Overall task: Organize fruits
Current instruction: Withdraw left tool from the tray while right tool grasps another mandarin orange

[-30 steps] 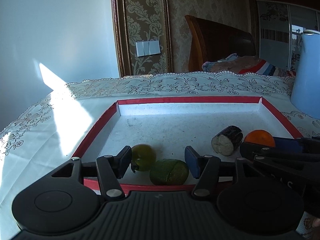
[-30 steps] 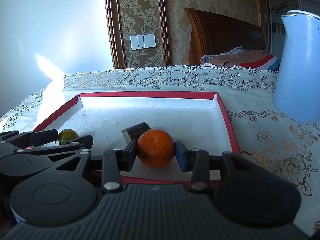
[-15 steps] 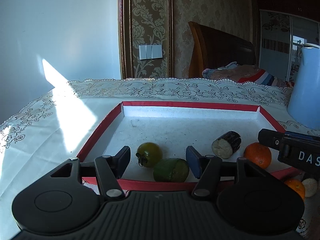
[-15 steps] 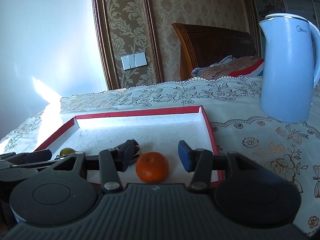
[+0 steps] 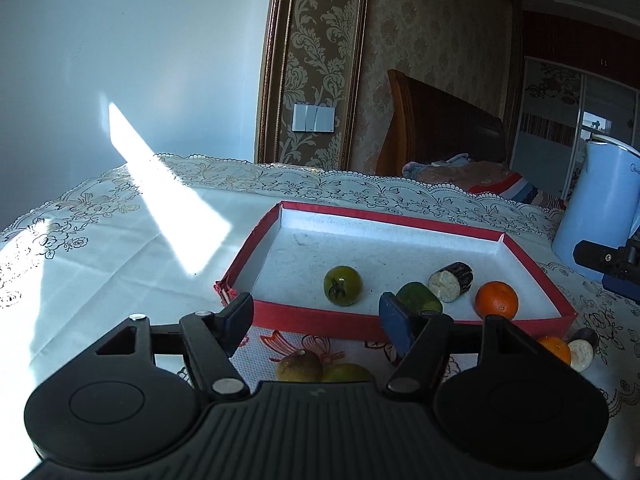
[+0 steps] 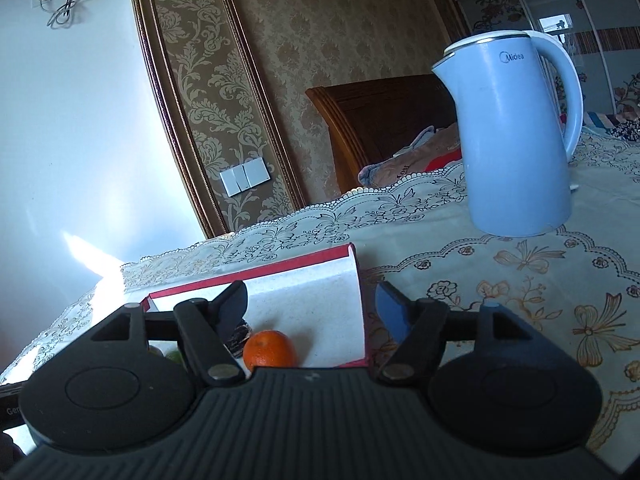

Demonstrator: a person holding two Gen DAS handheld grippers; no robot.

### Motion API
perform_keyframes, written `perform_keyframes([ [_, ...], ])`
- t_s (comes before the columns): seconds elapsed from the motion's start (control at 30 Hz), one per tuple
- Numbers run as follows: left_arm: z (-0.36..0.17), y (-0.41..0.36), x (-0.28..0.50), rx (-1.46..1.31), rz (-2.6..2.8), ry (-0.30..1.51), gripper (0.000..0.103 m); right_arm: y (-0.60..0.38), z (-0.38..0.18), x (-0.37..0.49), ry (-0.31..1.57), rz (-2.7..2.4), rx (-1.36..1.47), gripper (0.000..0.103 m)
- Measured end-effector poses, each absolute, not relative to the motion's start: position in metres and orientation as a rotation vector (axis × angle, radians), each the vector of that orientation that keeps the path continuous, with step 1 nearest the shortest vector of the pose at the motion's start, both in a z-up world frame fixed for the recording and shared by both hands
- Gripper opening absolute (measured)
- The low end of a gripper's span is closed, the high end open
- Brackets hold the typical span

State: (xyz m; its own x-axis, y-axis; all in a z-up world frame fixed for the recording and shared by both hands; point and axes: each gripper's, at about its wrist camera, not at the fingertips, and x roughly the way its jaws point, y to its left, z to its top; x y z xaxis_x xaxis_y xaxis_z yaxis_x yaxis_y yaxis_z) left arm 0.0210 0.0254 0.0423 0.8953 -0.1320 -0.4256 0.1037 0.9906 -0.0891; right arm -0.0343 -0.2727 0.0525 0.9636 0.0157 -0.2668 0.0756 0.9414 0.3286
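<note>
Lace tablecloth, kettle, bedrm behind.

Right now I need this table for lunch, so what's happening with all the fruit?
A person is sorting fruit into the red-rimmed tray with two handheld grippers. An orange, two green fruits and a sugarcane piece lie inside. The left gripper and right gripper have just been opening, with nothing between their fingers. More fruit waits on the tablecloth.
</note>
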Motion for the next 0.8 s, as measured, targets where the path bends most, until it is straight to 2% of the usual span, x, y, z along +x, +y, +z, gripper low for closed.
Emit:
perform_keyframes([
  [0.27, 0.028, 0.059, -0.007, -0.097, -0.133, 0.470, 0.072, -0.257, 0.038, -0.062, 0.402, 0.059, 0.162, 0.068],
  [0.37, 0.026, 0.063, -0.007, -0.115, -0.136, 0.466, 0.084, -0.249, 0.036, -0.064, 0.417, 0.101, 0.122, 0.057],
  [0.43, 0.024, 0.065, -0.005, -0.129, -0.123, 0.487, 0.084, -0.245, 0.035, -0.062, 0.428, 0.127, 0.109, 0.048],
  [0.47, 0.023, 0.067, -0.006, -0.139, -0.112, 0.490, 0.085, -0.244, 0.036, -0.061, 0.433, 0.144, 0.110, 0.047],
  [0.8, 0.015, 0.055, 0.004, -0.059, -0.111, 0.596, 0.084, -0.233, 0.029, -0.040, 0.535, 0.145, 0.092, 0.047],
])
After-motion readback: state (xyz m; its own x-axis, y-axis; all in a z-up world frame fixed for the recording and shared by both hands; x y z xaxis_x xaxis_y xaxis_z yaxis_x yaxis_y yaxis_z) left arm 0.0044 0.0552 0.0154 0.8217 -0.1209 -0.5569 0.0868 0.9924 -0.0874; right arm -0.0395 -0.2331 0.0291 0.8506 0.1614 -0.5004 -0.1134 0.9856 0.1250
